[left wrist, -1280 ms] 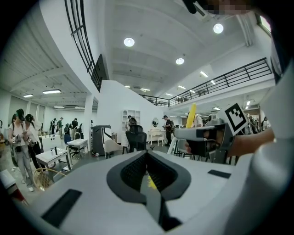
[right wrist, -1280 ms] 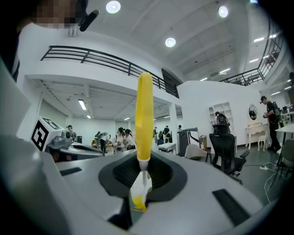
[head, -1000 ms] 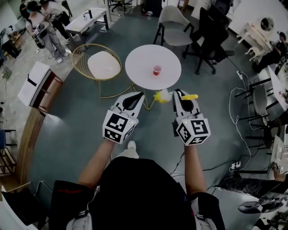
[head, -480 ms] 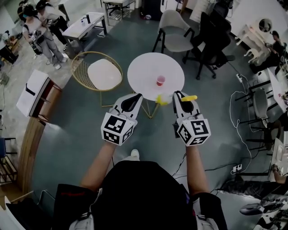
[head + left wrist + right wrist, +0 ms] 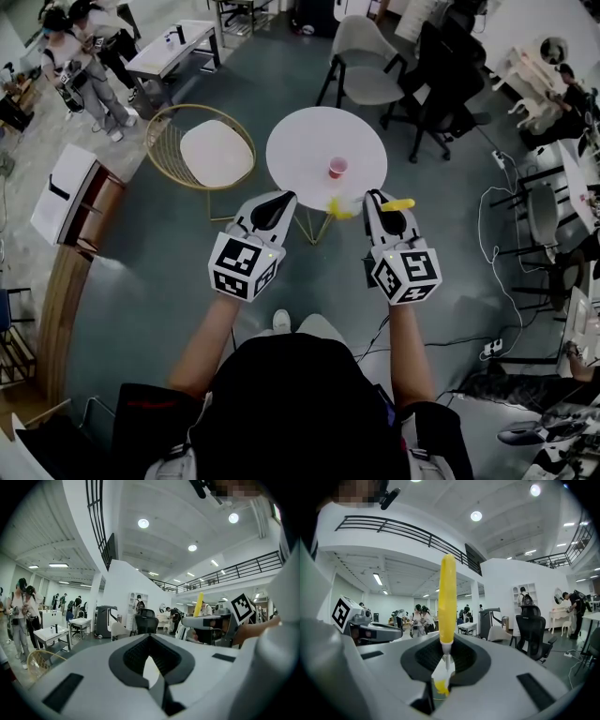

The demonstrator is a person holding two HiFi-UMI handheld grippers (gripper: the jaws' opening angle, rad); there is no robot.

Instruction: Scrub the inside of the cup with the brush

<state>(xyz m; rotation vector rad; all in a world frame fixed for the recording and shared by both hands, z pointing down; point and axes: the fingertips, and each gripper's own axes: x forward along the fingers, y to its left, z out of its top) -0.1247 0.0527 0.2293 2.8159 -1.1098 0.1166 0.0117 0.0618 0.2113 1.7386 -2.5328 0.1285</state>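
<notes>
Head view, left to right. Upper left of centre: gold wire chair [image 5: 217, 145], not involved. Centre-left: left gripper [image 5: 281, 197], jaws fully together with nothing between them. It looks kept free to steady the cup later. Upper centre: round white table [image 5: 300, 141], just ahead of both grippers. The red cup [image 5: 337, 168] stands upright right of the table's middle, untouched and apart from both grippers. Centre-right: right gripper [image 5: 377, 197], jaws clamped on the brush [image 5: 397, 202] at its thin stem. It sits crosswise, yellow handle out to the right, bristles to the left, likely carried so it is ready to dip. Looks like the approach; scrubbing not begun.
</notes>
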